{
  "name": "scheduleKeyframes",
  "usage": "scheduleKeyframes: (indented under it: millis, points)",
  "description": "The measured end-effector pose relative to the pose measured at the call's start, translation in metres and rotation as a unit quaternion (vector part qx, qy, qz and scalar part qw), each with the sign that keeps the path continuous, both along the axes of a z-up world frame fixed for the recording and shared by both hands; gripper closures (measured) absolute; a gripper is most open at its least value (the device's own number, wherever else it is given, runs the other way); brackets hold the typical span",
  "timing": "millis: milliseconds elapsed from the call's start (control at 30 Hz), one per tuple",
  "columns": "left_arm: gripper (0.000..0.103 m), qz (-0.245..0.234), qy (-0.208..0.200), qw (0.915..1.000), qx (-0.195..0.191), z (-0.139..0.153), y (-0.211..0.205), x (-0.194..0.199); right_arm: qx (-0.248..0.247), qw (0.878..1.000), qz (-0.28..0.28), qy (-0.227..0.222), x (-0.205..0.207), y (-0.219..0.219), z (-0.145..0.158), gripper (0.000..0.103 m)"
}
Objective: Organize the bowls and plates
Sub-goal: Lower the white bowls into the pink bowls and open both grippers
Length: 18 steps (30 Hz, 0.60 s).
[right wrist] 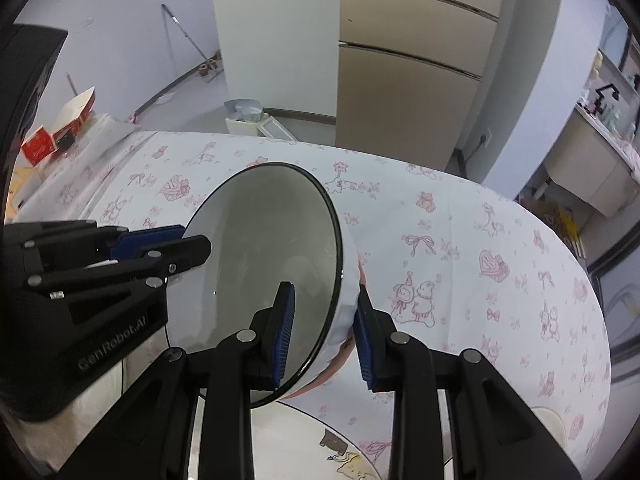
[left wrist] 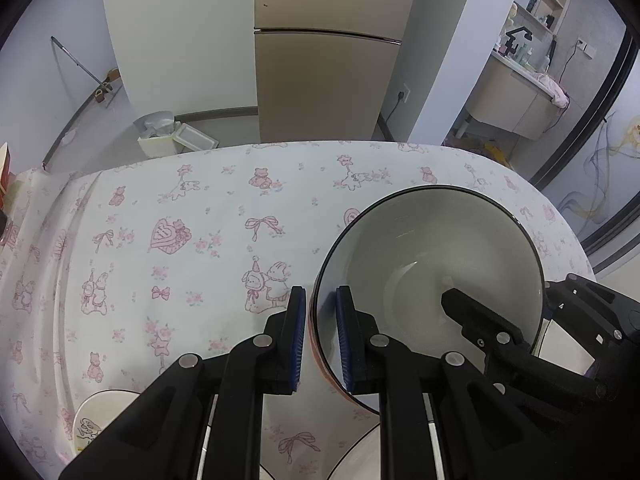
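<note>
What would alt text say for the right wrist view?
Two hand-held grippers hold one white bowl with a dark rim, tilted above a table covered in a pink cartoon-print cloth. The right gripper clamps its near rim and the left gripper its far-left rim. A beige fridge stands behind.

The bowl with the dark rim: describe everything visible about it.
The bowl is deep, round and glossy, like glazed ceramic, with a pale grey-white inside, a thin dark rim and a white outside that turns pinkish red near the base. It looks empty. It is tilted above the printed tablecloth. The left gripper pinches its wall on one side of the rim; the right gripper straddles the opposite side, where contact is unclear.
</note>
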<state>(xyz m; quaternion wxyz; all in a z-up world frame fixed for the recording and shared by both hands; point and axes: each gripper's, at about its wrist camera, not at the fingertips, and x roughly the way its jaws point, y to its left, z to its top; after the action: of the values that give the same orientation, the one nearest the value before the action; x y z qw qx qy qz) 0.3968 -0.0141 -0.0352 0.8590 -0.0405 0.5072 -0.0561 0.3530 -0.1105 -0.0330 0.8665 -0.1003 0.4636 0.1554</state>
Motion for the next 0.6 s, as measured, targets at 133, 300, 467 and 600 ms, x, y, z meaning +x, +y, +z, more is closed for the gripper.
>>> scheduleKeyframes:
  millis: [133,300,467,600]
  points:
    - [0.086,0.000,0.000,1.0000,-0.002,0.0010,0.0019,-0.0001,-0.005,1.000,0.009,-0.008,-0.0011,0.0015,-0.0001,0.076]
    - [0.086,-0.002,0.002,1.0000,-0.006,0.0009,0.0021,0.0005,-0.029,0.999,-0.001,-0.026,-0.0052,0.0058,0.0032,0.078]
    - [0.086,-0.003,0.003,1.0000,-0.005,0.0005,0.0027,0.0012,-0.030,0.999,-0.003,-0.025,-0.0034,0.0025,0.0033,0.079]
    - [0.086,-0.001,0.003,1.0000,-0.003,-0.0005,0.0034,0.0023,-0.046,0.998,-0.009,-0.034,-0.0024,0.0044,0.0010,0.080]
